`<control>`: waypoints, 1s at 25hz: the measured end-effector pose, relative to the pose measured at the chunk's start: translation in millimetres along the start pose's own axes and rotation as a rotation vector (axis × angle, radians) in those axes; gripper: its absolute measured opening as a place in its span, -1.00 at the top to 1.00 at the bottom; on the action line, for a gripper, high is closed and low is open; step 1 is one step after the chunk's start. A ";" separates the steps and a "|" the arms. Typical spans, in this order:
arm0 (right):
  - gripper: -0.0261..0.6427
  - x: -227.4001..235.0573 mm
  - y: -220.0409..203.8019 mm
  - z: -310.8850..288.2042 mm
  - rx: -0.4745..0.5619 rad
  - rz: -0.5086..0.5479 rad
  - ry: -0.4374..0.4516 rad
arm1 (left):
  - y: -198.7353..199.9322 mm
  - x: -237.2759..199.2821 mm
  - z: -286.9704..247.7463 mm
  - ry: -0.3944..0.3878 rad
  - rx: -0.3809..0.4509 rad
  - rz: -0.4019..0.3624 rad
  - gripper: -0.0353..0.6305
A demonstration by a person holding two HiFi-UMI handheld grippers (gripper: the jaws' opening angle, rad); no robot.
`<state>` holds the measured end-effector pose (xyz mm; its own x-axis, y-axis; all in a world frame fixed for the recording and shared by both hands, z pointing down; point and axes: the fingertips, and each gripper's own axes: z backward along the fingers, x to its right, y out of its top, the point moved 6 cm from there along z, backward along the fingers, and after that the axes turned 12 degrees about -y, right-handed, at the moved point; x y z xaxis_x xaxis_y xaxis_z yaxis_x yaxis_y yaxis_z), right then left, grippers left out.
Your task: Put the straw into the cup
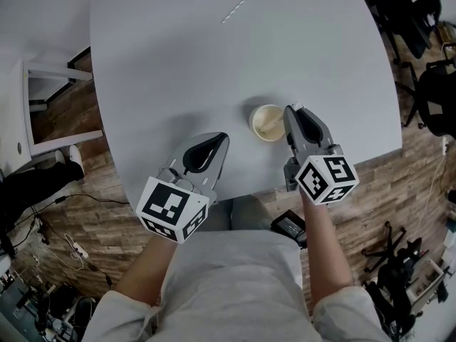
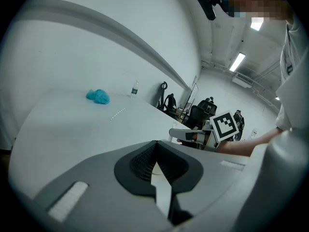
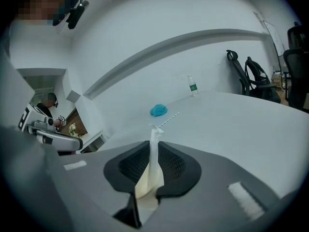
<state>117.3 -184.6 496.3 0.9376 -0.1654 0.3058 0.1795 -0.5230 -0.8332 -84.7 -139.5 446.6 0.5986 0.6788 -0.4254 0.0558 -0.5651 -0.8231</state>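
A cream paper cup (image 1: 266, 122) stands near the front edge of the round white table (image 1: 178, 70). My right gripper (image 1: 291, 112) is shut on the cup's right wall; in the right gripper view that thin cream wall (image 3: 150, 170) is pinched between the black pads. The white straw (image 1: 242, 4) lies far back on the table, also visible as a thin line (image 3: 170, 119) and from the left (image 2: 117, 114). My left gripper (image 1: 222, 138) hovers at the table's front, left of the cup, shut with nothing between its pads (image 2: 155, 145).
A crumpled blue cloth (image 2: 98, 96) lies behind the straw, and a small bottle (image 3: 192, 87) stands at the table's far edge. Black office chairs (image 1: 413, 13) crowd the right side. A white shelf (image 1: 43, 105) stands left, and a black device (image 1: 291, 225) lies on the wooden floor.
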 end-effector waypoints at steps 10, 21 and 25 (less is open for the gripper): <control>0.64 0.1 -4.6 -0.8 -0.024 0.006 0.007 | -0.8 1.3 -1.6 -0.002 -0.002 0.002 0.84; 0.64 -2.5 -1.1 6.6 -0.014 0.015 0.008 | 2.8 4.4 -0.1 -0.005 0.012 -0.006 0.84; 0.67 -6.1 1.3 13.7 -0.001 0.019 0.007 | 6.7 7.2 3.3 -0.007 0.022 -0.020 0.84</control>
<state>115.9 -172.9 487.1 0.9387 -0.1813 0.2931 0.1612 -0.5208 -0.8383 -82.6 -136.9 436.8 0.5916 0.6934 -0.4113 0.0504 -0.5410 -0.8395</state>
